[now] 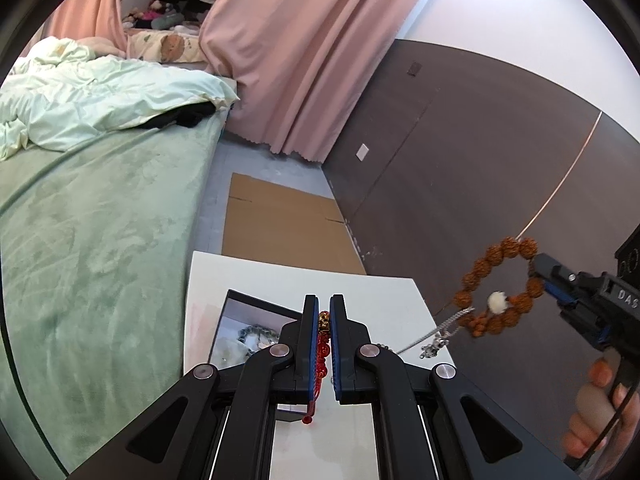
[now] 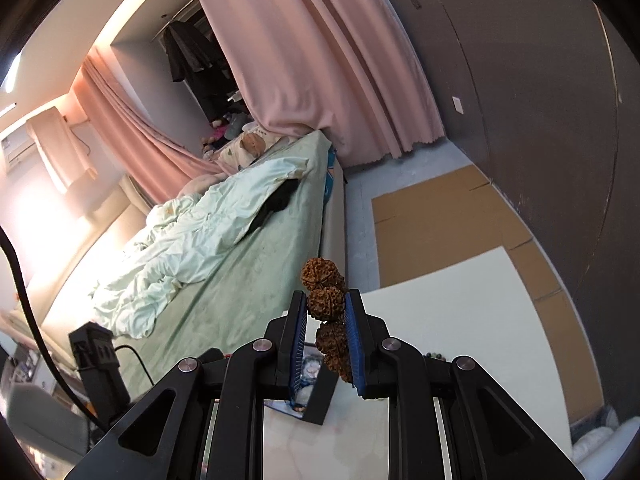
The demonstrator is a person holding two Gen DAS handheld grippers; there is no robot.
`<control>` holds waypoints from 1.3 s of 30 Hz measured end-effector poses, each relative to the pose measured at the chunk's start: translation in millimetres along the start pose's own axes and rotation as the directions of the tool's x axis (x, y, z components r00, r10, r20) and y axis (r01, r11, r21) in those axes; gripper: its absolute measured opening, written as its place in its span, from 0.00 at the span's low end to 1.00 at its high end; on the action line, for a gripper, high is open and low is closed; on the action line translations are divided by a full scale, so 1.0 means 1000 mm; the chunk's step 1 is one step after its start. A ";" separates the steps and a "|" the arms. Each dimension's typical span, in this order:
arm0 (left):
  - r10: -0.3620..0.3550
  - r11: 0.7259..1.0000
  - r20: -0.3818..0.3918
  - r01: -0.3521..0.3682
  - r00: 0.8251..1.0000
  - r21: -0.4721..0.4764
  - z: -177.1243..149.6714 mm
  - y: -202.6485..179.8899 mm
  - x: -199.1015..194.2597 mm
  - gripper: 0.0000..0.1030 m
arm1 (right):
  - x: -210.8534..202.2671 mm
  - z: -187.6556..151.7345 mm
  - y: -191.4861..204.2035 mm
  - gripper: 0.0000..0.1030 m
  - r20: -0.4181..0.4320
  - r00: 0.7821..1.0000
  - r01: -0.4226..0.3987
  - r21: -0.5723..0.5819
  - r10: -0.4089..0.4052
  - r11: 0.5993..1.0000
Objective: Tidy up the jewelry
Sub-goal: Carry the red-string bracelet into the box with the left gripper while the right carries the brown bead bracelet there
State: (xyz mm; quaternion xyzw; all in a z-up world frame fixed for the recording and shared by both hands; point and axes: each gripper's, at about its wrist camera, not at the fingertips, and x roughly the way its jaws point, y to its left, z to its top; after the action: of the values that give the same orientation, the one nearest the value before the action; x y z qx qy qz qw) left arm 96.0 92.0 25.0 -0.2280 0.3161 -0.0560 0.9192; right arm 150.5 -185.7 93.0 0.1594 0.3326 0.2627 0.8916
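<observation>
bracelet, brown: chunky seed-bead bracelet (image 1: 500, 290) with rough walnut-like beads and 1 pale bead, hanging in the air off to the side of the white worktop (image 1: 380, 292). Looks light but knobbly, so the pads should bite well. It's a loose loop on a string, so I'd guess it swings and flops if moved fast.

right gripper: right gripper (image 2: 326, 312) is pinched tight on 1 bead of that bracelet, the rest of the loop dangling. Holding a single bead seems fine since the beads are hard, just don't expect the loop to keep its shape.

bracelet, red: red cord bracelet (image 1: 323, 344) with a gold-coloured charm near the top and a small red bead at the tail. Soft, thin, basically weightless, and probably slippery-ish along the cord. Best hold is likely by the knotted part or the charm.

left gripper: left gripper (image 1: 324, 316) has its fingers almost fully closed with the red cord squeezed between the blue pads, held above the worktop.

silver chain: silver chain (image 1: 438, 334) lies partly on the worktop's edge near the brown loop. I can't tell if it's tangled with it. Fine and snaggy, so handle gently.

box: open dark jewelry box (image 1: 256, 330) on the worktop, just beyond the left fingers. Inside I see what looks like a pale beaded bracelet on a light lining, the rest is hidden.
</observation>
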 end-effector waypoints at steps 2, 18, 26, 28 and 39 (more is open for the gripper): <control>-0.003 1.000 0.001 0.003 1.000 -0.006 0.002 0.002 0.000 0.05 | -0.007 0.006 0.008 0.20 0.015 1.000 -0.003 -0.010 0.003 1.000; -0.005 0.997 0.025 0.007 1.000 -0.073 0.008 0.028 -0.014 0.05 | -0.050 0.055 0.106 0.20 0.116 0.992 -0.024 -0.187 0.046 0.982; -0.008 0.994 0.035 0.012 0.999 -0.105 0.011 0.038 -0.018 0.05 | -0.054 0.072 0.161 0.20 0.133 0.988 -0.040 -0.280 0.080 0.959; -0.007 0.994 0.037 0.011 0.999 -0.113 0.011 0.041 -0.019 0.05 | -0.049 0.072 0.167 0.20 0.128 0.988 -0.046 -0.292 0.087 0.955; 0.028 0.989 0.024 -0.024 0.999 -0.144 0.010 0.057 -0.019 0.05 | 0.029 0.044 0.147 0.20 0.006 0.995 -0.098 -0.237 0.103 0.967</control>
State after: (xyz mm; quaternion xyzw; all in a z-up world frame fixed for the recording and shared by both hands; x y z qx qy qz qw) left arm 84.8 150.9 16.9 -0.2902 0.3103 -0.0180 0.9051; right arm 146.1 -54.9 177.9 0.0712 0.2825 0.3438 0.8927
